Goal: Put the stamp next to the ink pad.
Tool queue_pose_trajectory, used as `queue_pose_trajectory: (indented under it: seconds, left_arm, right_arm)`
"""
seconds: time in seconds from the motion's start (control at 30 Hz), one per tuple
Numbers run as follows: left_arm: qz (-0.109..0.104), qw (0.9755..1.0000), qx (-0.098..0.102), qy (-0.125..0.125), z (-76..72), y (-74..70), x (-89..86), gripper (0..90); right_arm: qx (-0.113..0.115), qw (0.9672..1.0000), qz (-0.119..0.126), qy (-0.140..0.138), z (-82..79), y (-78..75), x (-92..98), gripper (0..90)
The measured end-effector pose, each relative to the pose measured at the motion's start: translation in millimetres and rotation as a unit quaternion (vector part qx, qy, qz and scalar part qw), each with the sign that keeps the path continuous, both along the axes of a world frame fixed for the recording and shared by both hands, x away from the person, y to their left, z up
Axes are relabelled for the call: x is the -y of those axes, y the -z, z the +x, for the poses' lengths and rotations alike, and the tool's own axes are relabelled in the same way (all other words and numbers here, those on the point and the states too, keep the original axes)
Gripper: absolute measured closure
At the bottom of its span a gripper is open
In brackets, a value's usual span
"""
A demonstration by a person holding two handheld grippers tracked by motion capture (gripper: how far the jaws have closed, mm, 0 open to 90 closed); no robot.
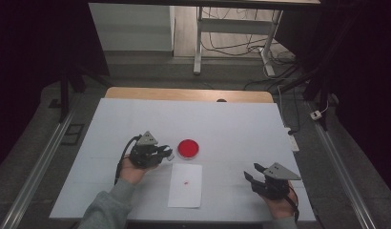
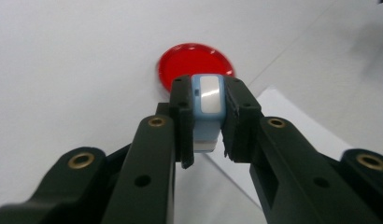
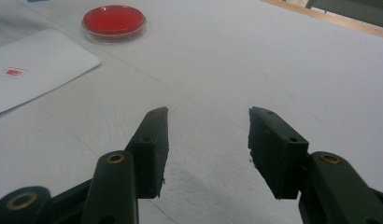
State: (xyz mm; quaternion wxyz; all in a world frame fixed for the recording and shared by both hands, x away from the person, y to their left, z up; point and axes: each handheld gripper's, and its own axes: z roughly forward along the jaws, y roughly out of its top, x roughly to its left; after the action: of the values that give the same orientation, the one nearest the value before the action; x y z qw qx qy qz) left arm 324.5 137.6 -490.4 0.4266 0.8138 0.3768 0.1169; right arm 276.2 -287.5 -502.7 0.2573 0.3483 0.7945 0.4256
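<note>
Two grippers: left gripper [image 2: 207, 122] fingers clamp a small blue-and-white stamp [image 2: 208, 100]; its lower end is hidden.
Right gripper [image 3: 208, 149]: fingers apart, empty.
Stamp's place: before the red dish [image 2: 195, 63] on the bench [image 1: 241, 124].
Paper sheet [image 1: 185, 185]: small red mark, unreadable.

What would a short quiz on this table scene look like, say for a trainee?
1. True or false: the left claw is clamped on a small blue and white block.
2. What mark does the white sheet of paper carry?
A. a small red mark
B. a black cross
C. a green ring
3. Fill in: the right claw has its jaws ____, with nothing between them.

Key
1. True; the pads press on both sides of the block, just in front of the red round dish.
2. A; a small red mark near the middle of the sheet.
3. Open; it sits over bare table.
</note>
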Motion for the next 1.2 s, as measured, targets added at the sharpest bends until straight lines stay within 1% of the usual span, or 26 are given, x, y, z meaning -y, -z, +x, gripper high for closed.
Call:
queue_pose_trajectory:
  seconds: [0.13, 0.27, 0.5, 0.63, 0.9, 0.97, 1.1, 1.17, 1.2]
  left_arm:
    - [0.016, 0.9998, -0.005, -0.007, 6.4, 5.8, 0.8, 75.7]
    - [0.024, 0.9996, -0.007, -0.015, 10.0, 9.1, 0.7, 75.6]
    - [0.032, 0.9992, -0.018, -0.017, 15.0, 15.4, 0.9, 75.3]
    - [0.036, 0.9990, -0.022, -0.017, 17.0, 18.2, 2.6, 75.0]
    - [0.039, 0.9989, -0.023, -0.015, 18.2, 20.6, 4.2, 74.7]
    - [0.037, 0.9990, -0.023, -0.014, 18.3, 20.4, 4.2, 73.7]
    - [0.034, 0.9991, -0.024, -0.012, 18.3, 20.5, 4.4, 68.2]
    - [0.031, 0.9992, -0.022, -0.013, 18.1, 20.0, 4.1, 64.1]
    - [0.027, 0.9993, -0.020, -0.014, 17.7, 19.3, 3.9, 60.7]
  right_arm:
    - [0.000, 1.0000, -0.002, 0.001, 0.3, 0.4, -0.4, 47.6]
    - [0.000, 1.0000, -0.001, 0.001, 0.3, 0.6, -0.7, 47.5]
    - [-0.001, 1.0000, -0.006, 0.001, 0.5, 0.7, -0.8, 47.3]
    - [-0.001, 1.0000, -0.002, 0.002, 0.6, 1.0, 0.2, 47.3]
    - [-0.001, 1.0000, -0.003, 0.003, 0.4, 0.9, -0.2, 47.2]
    - [-0.001, 1.0000, -0.002, 0.003, 0.6, 0.8, 0.3, 47.2]
    - [0.001, 1.0000, -0.001, 0.005, 0.4, 0.4, 0.6, 47.1]
    - [0.000, 1.0000, -0.002, 0.005, 0.4, 0.2, 0.8, 47.1]
    - [0.001, 1.0000, -0.001, 0.005, 0.4, 0.2, 0.8, 47.0]
